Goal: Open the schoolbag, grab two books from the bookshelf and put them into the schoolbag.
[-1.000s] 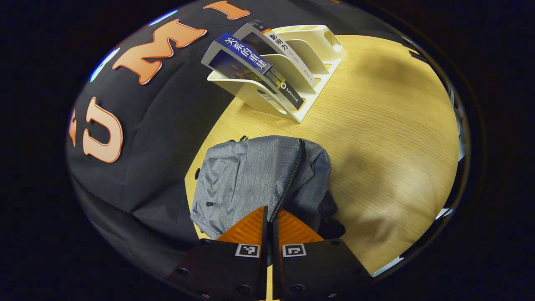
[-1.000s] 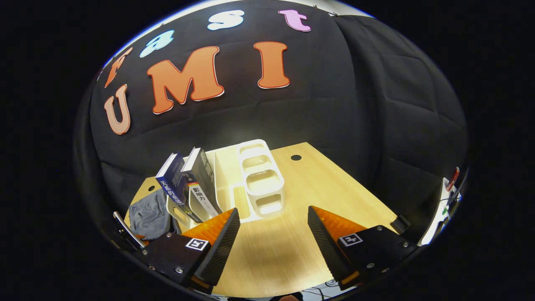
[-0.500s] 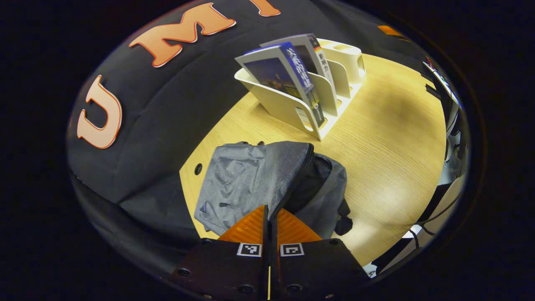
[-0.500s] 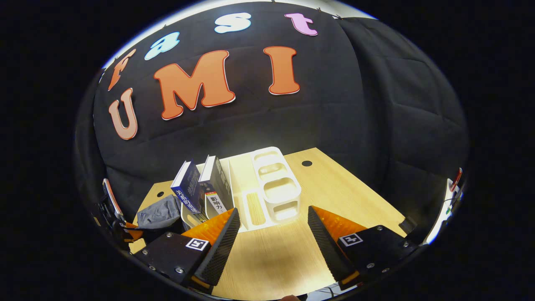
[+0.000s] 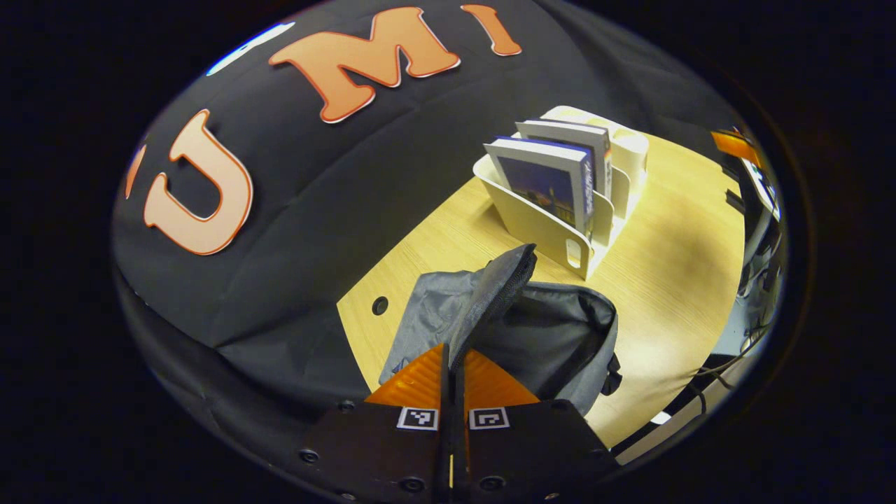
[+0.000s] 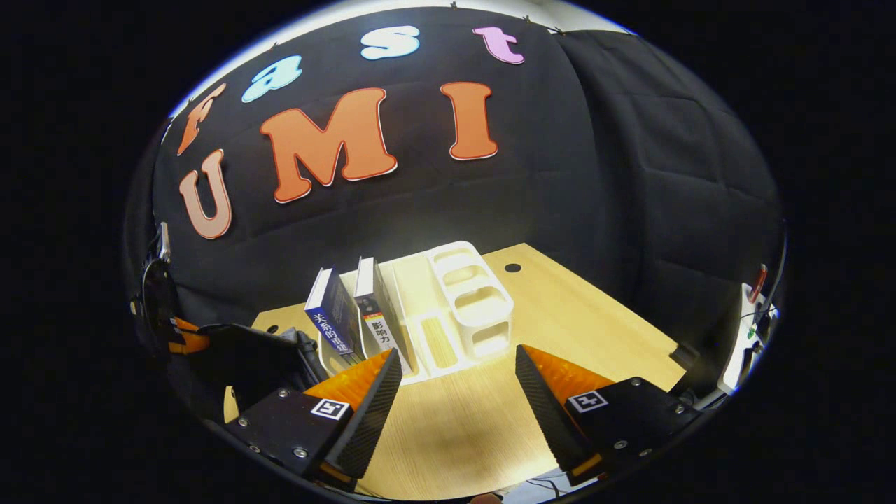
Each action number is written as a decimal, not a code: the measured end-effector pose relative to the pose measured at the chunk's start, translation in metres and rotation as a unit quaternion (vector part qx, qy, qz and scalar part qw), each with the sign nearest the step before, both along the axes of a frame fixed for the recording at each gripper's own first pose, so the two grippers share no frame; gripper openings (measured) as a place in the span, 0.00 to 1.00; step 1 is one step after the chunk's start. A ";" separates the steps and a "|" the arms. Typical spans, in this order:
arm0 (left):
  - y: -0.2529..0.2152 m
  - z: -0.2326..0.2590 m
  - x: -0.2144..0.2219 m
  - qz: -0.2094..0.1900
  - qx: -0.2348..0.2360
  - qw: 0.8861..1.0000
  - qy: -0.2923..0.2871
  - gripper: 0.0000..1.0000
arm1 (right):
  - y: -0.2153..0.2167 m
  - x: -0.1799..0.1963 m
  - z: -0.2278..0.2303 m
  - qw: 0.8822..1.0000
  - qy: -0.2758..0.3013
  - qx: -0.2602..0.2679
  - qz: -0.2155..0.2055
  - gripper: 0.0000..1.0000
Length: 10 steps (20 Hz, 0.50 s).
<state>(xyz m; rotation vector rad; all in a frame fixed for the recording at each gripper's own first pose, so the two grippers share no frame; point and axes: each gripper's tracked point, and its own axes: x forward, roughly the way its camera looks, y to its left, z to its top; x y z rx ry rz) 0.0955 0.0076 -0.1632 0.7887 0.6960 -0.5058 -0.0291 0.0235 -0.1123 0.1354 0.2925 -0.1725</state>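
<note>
On my left gripper view, the left gripper (image 5: 452, 364) has its two fingers pressed together with almost no gap, and between them I see the zipper edge of the schoolbag flap (image 5: 493, 294), which stands up from the bag. I believe both fingers pinch this edge, since the flap rises straight from the tips. The grey schoolbag (image 5: 553, 343) lies on the wooden table (image 5: 672, 280), near the corner by the black cloth wall, and its mouth is open, dark inside.

Behind the bag, well apart from my left gripper, stands the white bookshelf (image 5: 539, 227). Two books are upright in its slots: the blue book (image 5: 549, 185) in the nearest slot and the second book (image 5: 570, 136) just behind it.

On my right gripper view, the right gripper (image 6: 458, 371) is wide open and holds nothing; it hangs above the bare table (image 6: 595, 322). In front of it I see the bookshelf (image 6: 455, 301) with the blue book (image 6: 336, 322) and the second book (image 6: 378, 311) leaning side by side. The schoolbag (image 6: 245, 350) is at the left, dark, beside the shelf
</note>
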 end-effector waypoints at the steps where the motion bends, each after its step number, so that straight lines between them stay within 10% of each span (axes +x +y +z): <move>1: -0.001 0.005 0.003 0.006 -0.005 1.000 -0.002 0.02 | -0.001 0.000 0.000 1.000 0.003 0.004 0.006 0.98; 10: -0.003 0.032 0.023 0.070 -0.018 0.997 -0.006 0.01 | -0.035 0.005 0.011 0.997 0.031 -0.005 0.072 0.97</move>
